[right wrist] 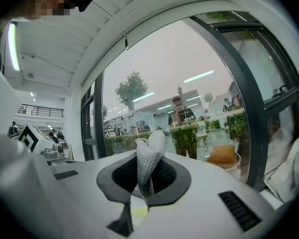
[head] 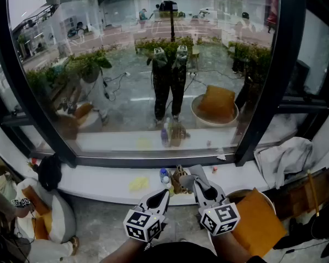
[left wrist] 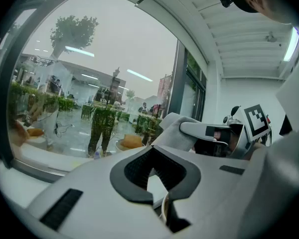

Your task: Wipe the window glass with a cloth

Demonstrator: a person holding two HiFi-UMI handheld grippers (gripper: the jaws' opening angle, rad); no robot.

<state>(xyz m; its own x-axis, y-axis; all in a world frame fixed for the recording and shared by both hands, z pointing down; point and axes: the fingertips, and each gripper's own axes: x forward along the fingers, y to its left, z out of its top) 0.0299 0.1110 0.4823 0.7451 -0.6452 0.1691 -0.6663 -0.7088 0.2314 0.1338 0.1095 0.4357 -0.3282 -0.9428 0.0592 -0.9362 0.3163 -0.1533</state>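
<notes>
Glass fills most of what I see: the big window pane [head: 153, 81] stands ahead of both grippers and rises high above them, set in a dark frame. Reflections of a person and of green plants lie on it. Below the pane, just ahead of the jaw tips, a long white sill [head: 98, 179] runs from left to right.

To the right of the right gripper [head: 197, 178] is a round seat with an orange cushion [head: 260, 223]. Further right, and higher, a pale heap of fabric [head: 285, 158] lies at the end of the sill.

The left gripper [head: 165, 192] is held low beside the right one. Both point toward the sill, and their marker cubes are close to the person's body. The jaws of the left gripper are closed together with nothing between them.

The right gripper has its jaws pressed on a grey-white cloth [right wrist: 148, 158] with a mesh texture. A fold of the cloth stands up out of the jaws. It is at sill height and apart from the pane.

On the sill, to the left of the left gripper's tips, lies a yellow rag [head: 138, 184]. A small bottle [head: 164, 175] stands just ahead of these tips.
</notes>
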